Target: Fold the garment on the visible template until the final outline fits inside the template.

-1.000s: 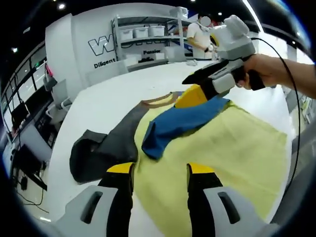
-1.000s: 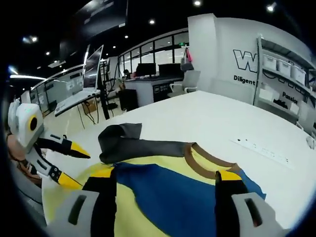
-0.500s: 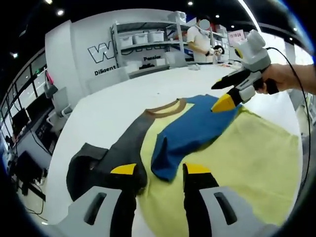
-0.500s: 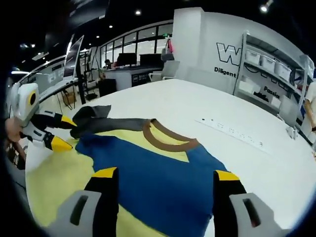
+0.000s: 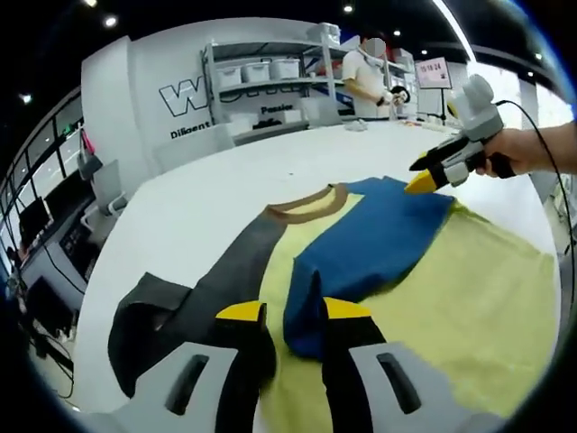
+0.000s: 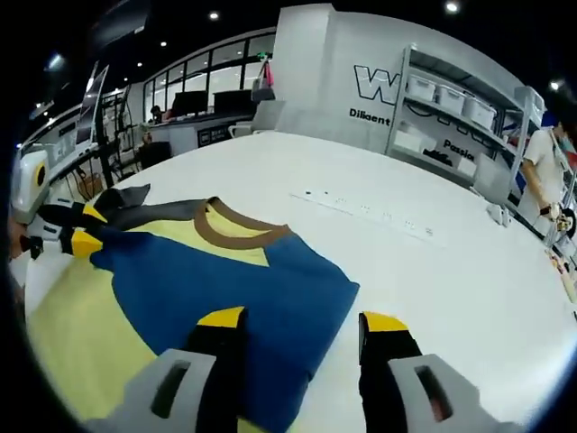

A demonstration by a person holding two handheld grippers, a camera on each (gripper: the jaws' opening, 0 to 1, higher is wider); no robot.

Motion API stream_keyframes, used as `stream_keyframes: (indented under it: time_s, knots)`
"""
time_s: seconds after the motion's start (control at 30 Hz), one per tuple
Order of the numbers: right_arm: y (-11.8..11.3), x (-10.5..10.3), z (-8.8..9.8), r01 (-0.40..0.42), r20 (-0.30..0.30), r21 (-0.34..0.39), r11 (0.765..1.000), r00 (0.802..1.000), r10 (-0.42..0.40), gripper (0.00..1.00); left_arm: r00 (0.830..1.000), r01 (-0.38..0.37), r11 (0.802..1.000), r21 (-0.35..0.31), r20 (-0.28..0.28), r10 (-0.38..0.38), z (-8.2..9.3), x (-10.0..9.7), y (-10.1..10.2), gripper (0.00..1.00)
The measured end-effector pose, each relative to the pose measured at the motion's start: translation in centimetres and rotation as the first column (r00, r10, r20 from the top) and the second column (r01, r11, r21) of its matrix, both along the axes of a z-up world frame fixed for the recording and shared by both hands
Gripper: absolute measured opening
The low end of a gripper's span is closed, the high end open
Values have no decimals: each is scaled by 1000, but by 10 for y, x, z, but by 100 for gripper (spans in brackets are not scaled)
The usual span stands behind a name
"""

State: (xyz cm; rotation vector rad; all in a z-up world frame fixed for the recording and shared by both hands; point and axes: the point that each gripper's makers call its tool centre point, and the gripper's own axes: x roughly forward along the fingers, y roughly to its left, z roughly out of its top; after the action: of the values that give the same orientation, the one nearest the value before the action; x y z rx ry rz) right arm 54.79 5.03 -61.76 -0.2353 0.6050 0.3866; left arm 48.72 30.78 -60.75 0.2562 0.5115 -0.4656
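The garment is a yellow shirt with a brown collar, spread on the white table. Its blue part lies folded flat across the yellow body, and a dark grey sleeve trails off to the left. My left gripper is open with narrowed jaws, and the near corner of the blue fold sits between them. It shows as the left gripper at that same corner. My right gripper is open, holding nothing, over the blue part near its edge. It hovers as the right gripper by the blue fold's far corner.
A white power strip lies on the table beyond the collar. Shelves with storage bins stand behind the table, with a person working there. Bare white tabletop stretches to the right of the garment.
The right gripper has let go of the blue part and drawn back from it; the blue part now lies flat. The left gripper's jaws have narrowed around the blue fold's near corner.
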Motion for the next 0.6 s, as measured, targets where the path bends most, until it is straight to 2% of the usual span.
stream_keyframes:
  time_s: [0.1,0.23,0.37,0.47,0.5,0.57,0.6]
  knots:
    - [-4,-1,-10,11,-29,-8,1000,1000,-12,38,1000,9,1000,-16,-17,-9,-5,1,-3,11]
    - [-5,-3,-16,15,-48,-6,1000,999,-15,27,999,-1,999,-37,-37,-1,-10,0,-3,0]
    - [-3,-4,-20,3,-62,-5,1000,998,-3,21,998,-29,998,-63,-52,26,-11,2,3,0]
    - [-1,-4,-22,-11,-64,4,1000,998,11,17,996,-63,992,-111,-77,55,-11,5,9,0]
    - [1,-4,-21,-23,-60,0,1000,998,23,15,994,-74,990,-122,-85,64,-10,6,11,0]
    - [6,-4,-20,-79,-51,-53,995,996,76,12,993,-87,986,-142,-95,74,-7,8,13,0]
    - [7,-3,-21,-74,-52,-47,996,996,72,10,992,-91,985,-149,-97,77,-5,9,14,0]
